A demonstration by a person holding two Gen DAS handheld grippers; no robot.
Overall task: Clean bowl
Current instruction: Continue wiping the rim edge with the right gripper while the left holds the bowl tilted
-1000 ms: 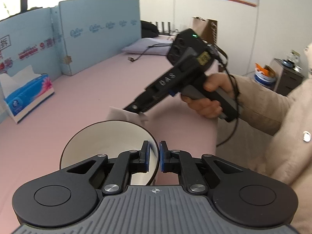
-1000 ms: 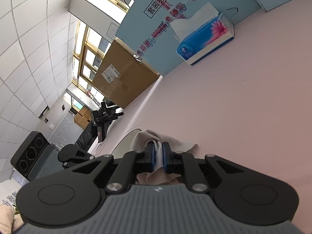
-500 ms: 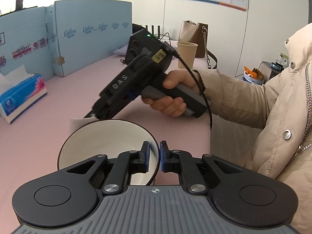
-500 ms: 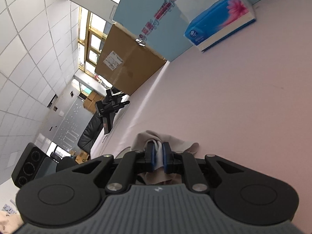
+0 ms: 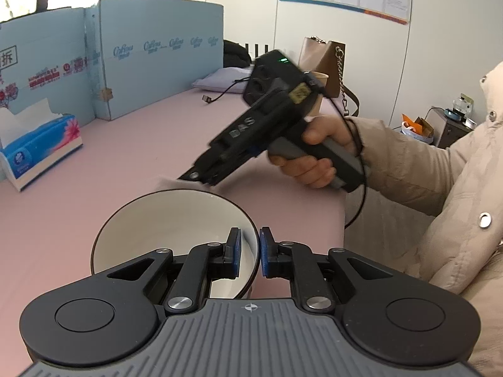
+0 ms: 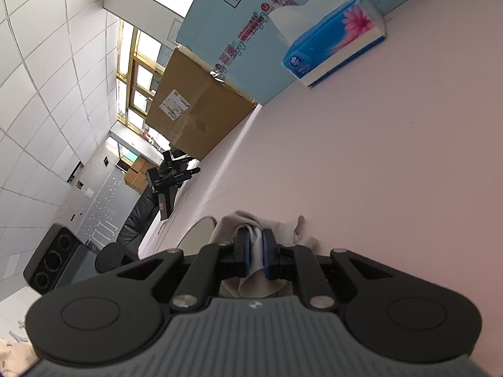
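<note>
A white bowl (image 5: 169, 223) with a dark rim stands tilted over the pink table. My left gripper (image 5: 250, 251) is shut on the bowl's near right rim, one pad inside, one outside. My right gripper (image 6: 254, 251) is shut on a beige cloth (image 6: 254, 267). In the left wrist view the right gripper (image 5: 195, 177) is just behind the bowl's far rim, with a bit of cloth (image 5: 166, 183) showing there. A sliver of the bowl (image 6: 198, 232) shows left of the cloth in the right wrist view.
A blue tissue box (image 5: 37, 147) sits at the left of the pink table (image 5: 141, 144); it also shows in the right wrist view (image 6: 333, 47). Blue foam panels (image 5: 151, 62) line the back. A cable, a pillow and a brown bag (image 5: 327, 69) lie far right. The table's right edge is near the bowl.
The right gripper with the cloth has swung to and fro behind the bowl's far rim: left, then back right. The left gripper keeps its hold on the bowl.
</note>
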